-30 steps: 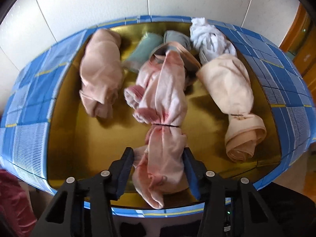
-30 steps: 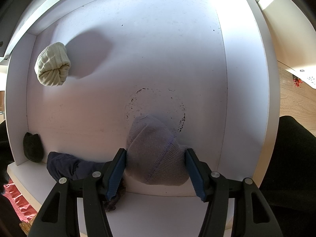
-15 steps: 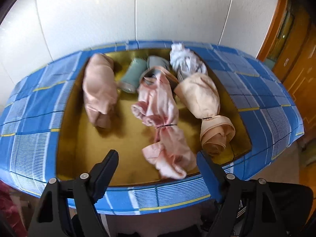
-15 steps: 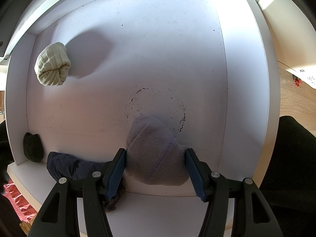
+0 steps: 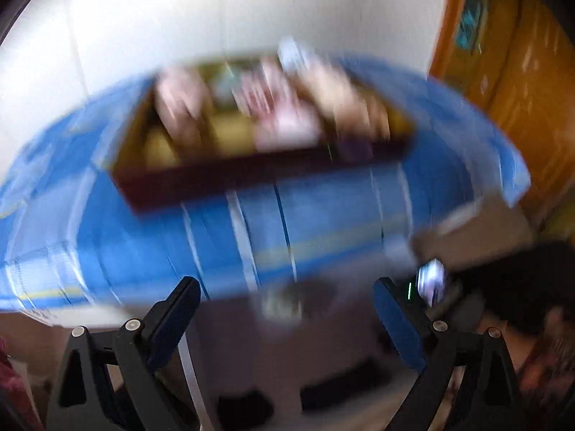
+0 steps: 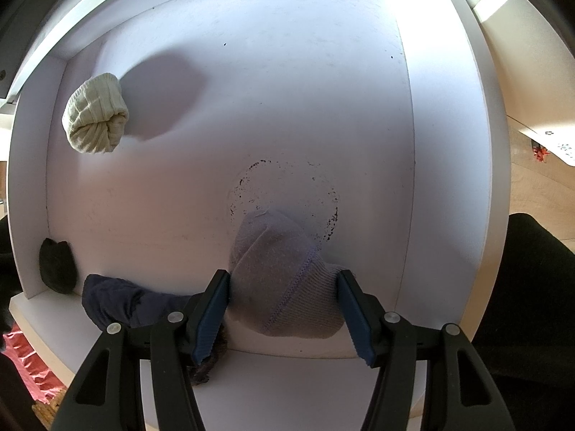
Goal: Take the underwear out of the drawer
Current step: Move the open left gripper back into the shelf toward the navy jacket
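In the right wrist view my right gripper (image 6: 284, 287) is shut on a rolled grey-lilac underwear bundle (image 6: 284, 280) at the front of the white drawer (image 6: 442, 165). A cream rolled bundle (image 6: 95, 115) lies at the drawer's back left. A dark navy garment (image 6: 118, 301) and a black bundle (image 6: 57, 265) sit at the front left. The left wrist view is motion-blurred. My left gripper (image 5: 287, 291) is open and holds nothing. It hangs well back from the gold-lined tray (image 5: 143, 151) of pink and beige bundles (image 5: 284, 118) on the blue checked cloth (image 5: 323, 222).
A wooden door (image 5: 510, 72) stands at the right of the left wrist view, and a white wall (image 5: 179, 18) rises behind the tray. A dark-clothed leg (image 6: 532, 287) of the person is right of the drawer. Pink fabric (image 6: 28, 359) lies at the lower left.
My left gripper has let go of the pink bundle, opened wide and pulled back and down from the tray. The right gripper and its grey bundle have stayed still.
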`<state>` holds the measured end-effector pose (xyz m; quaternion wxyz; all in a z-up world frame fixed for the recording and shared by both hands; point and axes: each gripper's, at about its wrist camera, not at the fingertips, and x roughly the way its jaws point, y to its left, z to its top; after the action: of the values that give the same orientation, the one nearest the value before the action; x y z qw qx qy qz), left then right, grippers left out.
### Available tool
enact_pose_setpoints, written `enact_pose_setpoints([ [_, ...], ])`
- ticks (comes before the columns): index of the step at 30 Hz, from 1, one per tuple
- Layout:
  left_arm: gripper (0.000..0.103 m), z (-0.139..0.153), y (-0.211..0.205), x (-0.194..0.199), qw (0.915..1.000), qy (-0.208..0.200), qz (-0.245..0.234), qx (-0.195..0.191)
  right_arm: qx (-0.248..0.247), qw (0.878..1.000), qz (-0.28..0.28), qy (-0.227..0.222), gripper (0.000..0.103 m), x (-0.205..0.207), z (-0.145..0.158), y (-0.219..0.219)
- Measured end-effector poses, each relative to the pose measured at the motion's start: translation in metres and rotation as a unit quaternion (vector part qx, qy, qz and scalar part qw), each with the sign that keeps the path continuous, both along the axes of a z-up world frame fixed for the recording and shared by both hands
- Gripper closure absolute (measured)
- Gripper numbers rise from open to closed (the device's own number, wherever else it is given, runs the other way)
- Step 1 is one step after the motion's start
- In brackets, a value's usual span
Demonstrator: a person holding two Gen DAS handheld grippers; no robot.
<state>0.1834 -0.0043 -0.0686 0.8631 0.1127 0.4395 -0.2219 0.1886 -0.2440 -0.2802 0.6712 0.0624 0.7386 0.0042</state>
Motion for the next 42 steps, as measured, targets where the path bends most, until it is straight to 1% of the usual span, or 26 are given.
enact_pose_setpoints([
  [2, 0.006, -0.032, -0.009, -0.003, 0.9979, 0.043, -0.018, 0.045, 0.0, 1.0, 0.0, 0.0, 0.041, 0.0, 0.0, 0.0],
  [3, 0.006, -0.05, -0.014, -0.003, 0.9948, 0.063, -0.026, 0.075, 0.0, 1.0, 0.0, 0.0, 0.041, 0.0, 0.0, 0.0],
  [4, 0.006, -0.069, -0.019, -0.004, 0.9902, 0.087, -0.032, 0.104, 0.0, 1.0, 0.0, 0.0, 0.041, 0.0, 0.0, 0.0],
  [5, 0.006, -0.082, -0.02, -0.007, 0.9871, 0.102, -0.038, 0.118, 0.0, 1.0, 0.0, 0.0, 0.041, 0.0, 0.0, 0.001],
  [6, 0.006, -0.103, -0.026, -0.008, 0.9806, 0.133, -0.051, 0.134, 0.0, 1.0, 0.0, 0.0, 0.041, 0.0, 0.0, 0.001],
  [7, 0.006, -0.117, -0.03, -0.009, 0.975, 0.155, -0.062, 0.147, 0.0, 1.0, 0.0, 0.0, 0.041, 0.0, 0.0, 0.001],
  [9, 0.006, -0.144, -0.04, -0.01, 0.9653, 0.179, -0.081, 0.172, 0.001, 1.0, -0.002, 0.0, 0.041, -0.001, -0.001, 0.001],
  [11, 0.006, -0.166, -0.046, -0.011, 0.9558, 0.205, -0.095, 0.188, 0.003, 1.0, -0.004, 0.0, 0.041, -0.001, -0.001, 0.001],
  [14, 0.006, -0.198, -0.058, -0.012, 0.9422, 0.247, -0.12, 0.193, 0.008, 1.0, -0.01, -0.001, 0.041, -0.001, -0.002, -0.002],
  [16, 0.006, -0.217, -0.064, -0.013, 0.9337, 0.257, -0.134, 0.21, 0.013, 1.0, -0.018, -0.002, 0.041, -0.002, -0.002, -0.004],
  [17, 0.006, -0.227, -0.067, -0.014, 0.928, 0.265, -0.14, 0.222, 0.014, 1.0, -0.021, -0.003, 0.041, -0.003, -0.002, -0.004],
  [19, 0.007, -0.238, -0.07, -0.015, 0.9228, 0.274, -0.145, 0.229, 0.017, 0.999, -0.027, -0.003, 0.041, -0.003, -0.003, -0.006],
  [20, 0.008, -0.243, -0.071, -0.014, 0.9219, 0.281, -0.145, 0.223, 0.018, 0.999, -0.028, -0.003, 0.041, -0.003, -0.003, -0.007],
  [24, 0.008, -0.253, -0.07, -0.008, 0.9258, 0.299, -0.129, 0.193, 0.015, 1.0, -0.025, -0.003, 0.041, -0.003, -0.004, -0.004],
  [26, 0.009, -0.256, -0.067, -0.006, 0.928, 0.293, -0.122, 0.195, 0.015, 1.0, -0.026, -0.003, 0.041, -0.003, -0.004, -0.004],
  [28, 0.009, -0.255, -0.063, -0.005, 0.9326, 0.289, -0.114, 0.184, 0.015, 1.0, -0.026, -0.003, 0.041, -0.003, -0.004, -0.007],
  [30, 0.009, -0.25, -0.055, -0.001, 0.9403, 0.278, -0.089, 0.175, 0.015, 1.0, -0.027, -0.004, 0.041, -0.004, -0.004, -0.007],
  [31, 0.009, -0.246, -0.049, 0.004, 0.9461, 0.268, -0.065, 0.17, 0.015, 1.0, -0.026, -0.004, 0.041, -0.005, -0.004, -0.007],
  [32, 0.01, -0.243, -0.043, 0.009, 0.9496, 0.258, -0.045, 0.172, 0.015, 1.0, -0.026, -0.004, 0.041, -0.005, -0.003, -0.007],
  [33, 0.012, -0.241, -0.033, 0.014, 0.9519, 0.247, -0.017, 0.18, 0.015, 1.0, -0.027, -0.004, 0.041, -0.005, -0.004, -0.007],
  [34, 0.012, -0.239, -0.024, 0.018, 0.9523, 0.244, 0.006, 0.183, 0.015, 1.0, -0.027, -0.004, 0.041, -0.005, -0.004, -0.007],
  [35, 0.013, -0.236, -0.016, 0.023, 0.9528, 0.246, 0.025, 0.176, 0.015, 1.0, -0.027, -0.004, 0.041, -0.005, -0.004, -0.006],
  [37, 0.013, -0.226, -0.001, 0.028, 0.9558, 0.253, 0.057, 0.138, 0.015, 1.0, -0.027, -0.004, 0.041, -0.005, -0.004, -0.007],
  [38, 0.012, -0.22, 0.002, 0.028, 0.9582, 0.255, 0.059, 0.115, 0.016, 0.999, -0.027, -0.004, 0.041, -0.005, -0.003, -0.008],
  [40, 0.011, -0.209, -0.003, 0.025, 0.9621, 0.259, 0.034, 0.076, 0.016, 0.999, -0.028, -0.003, 0.041, -0.005, -0.004, -0.008],
  [42, 0.009, -0.203, -0.017, 0.016, 0.9617, 0.264, -0.017, 0.07, 0.016, 0.999, -0.029, -0.003, 0.041, -0.005, -0.004, -0.008],
])
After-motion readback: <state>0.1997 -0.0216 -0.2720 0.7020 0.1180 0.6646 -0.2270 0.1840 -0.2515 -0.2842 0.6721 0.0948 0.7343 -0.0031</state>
